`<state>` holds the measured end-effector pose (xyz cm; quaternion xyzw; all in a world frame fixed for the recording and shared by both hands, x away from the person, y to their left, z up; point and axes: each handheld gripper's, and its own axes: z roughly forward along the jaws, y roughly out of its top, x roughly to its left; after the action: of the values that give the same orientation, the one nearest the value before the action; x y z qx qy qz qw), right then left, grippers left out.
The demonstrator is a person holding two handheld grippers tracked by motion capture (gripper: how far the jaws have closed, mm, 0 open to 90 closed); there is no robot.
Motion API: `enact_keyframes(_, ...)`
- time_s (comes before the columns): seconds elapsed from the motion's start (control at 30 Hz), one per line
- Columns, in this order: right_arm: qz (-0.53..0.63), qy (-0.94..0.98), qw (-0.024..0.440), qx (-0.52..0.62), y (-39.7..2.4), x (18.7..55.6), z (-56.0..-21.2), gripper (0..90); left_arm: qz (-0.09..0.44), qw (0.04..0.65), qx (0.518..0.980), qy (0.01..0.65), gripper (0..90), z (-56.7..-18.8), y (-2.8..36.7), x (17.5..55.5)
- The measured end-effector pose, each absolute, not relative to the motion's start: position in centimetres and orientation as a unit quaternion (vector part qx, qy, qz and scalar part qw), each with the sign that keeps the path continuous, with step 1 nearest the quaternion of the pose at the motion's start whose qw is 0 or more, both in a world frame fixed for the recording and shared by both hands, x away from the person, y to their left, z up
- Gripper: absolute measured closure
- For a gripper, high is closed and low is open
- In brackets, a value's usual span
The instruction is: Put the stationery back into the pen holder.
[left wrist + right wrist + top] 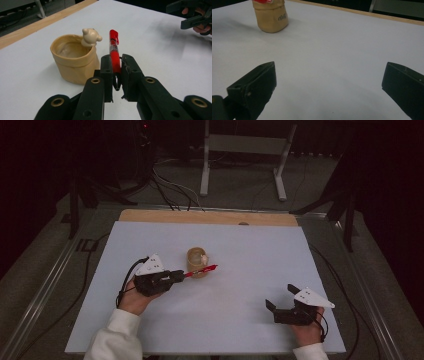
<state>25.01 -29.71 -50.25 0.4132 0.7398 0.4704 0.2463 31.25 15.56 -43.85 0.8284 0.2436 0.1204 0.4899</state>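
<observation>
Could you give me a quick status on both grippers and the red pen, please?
Left gripper shut on red pen, beside the tan bag-shaped pot with bear figure. Right gripper open, empty, over the white table. Nothing in the way.

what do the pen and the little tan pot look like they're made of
Pen: likely plastic, glossy red barrel with a printed label and a dark tip, clamped in the left claw. Pot: looks like glazed ceramic or moulded resin, smooth tan with a soft sheen, shaped like a folded bag with a small bear figure on its rim.
</observation>
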Motion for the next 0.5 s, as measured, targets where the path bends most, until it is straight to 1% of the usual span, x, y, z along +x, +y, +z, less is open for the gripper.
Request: enact_keyframes(0.5, 0.47, 0.74, 0.247, 0.413, -29.7, 25.0, -50.2, 0.2, 0.132, 0.504, 0.815, 0.253, 81.3, -42.0, 16.8, 32.0)
